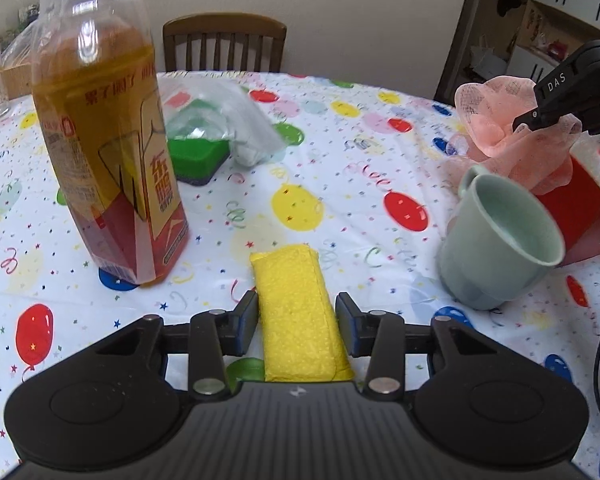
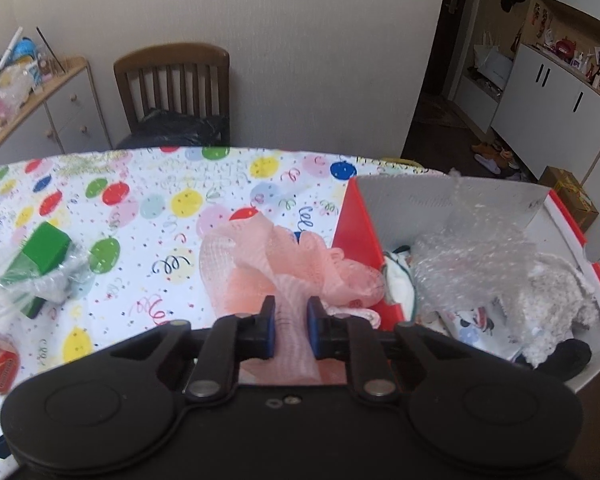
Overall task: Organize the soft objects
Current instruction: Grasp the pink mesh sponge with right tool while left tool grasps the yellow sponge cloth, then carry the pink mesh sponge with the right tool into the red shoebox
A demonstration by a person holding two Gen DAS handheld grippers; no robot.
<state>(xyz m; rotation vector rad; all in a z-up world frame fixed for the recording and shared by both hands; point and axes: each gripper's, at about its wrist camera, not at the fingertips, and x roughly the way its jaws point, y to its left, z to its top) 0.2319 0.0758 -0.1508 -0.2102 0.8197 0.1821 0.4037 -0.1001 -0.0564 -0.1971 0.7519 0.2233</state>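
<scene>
While the left gripper (image 1: pixel 296 322) clamps its fingers on the yellow sponge (image 1: pixel 300 312) lying on the worktop (image 1: pixel 340 200), the right gripper (image 2: pixel 291 326) pinches the pink mesh pouf (image 2: pixel 284 268), raised beside the red box (image 2: pixel 360 240).

One bottle (image 1: pixel 112 152), one mug (image 1: pixel 500 240), one yellow sponge (image 1: pixel 298 312), one pink mesh puff (image 2: pixel 284 268), one red box (image 2: pixel 360 248).

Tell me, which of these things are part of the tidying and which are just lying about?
Part of the job: yellow sponge; pink mesh puff; red box holding soft things.

Lying about: drink bottle; green mug; green block in plastic bag; chair.
</scene>
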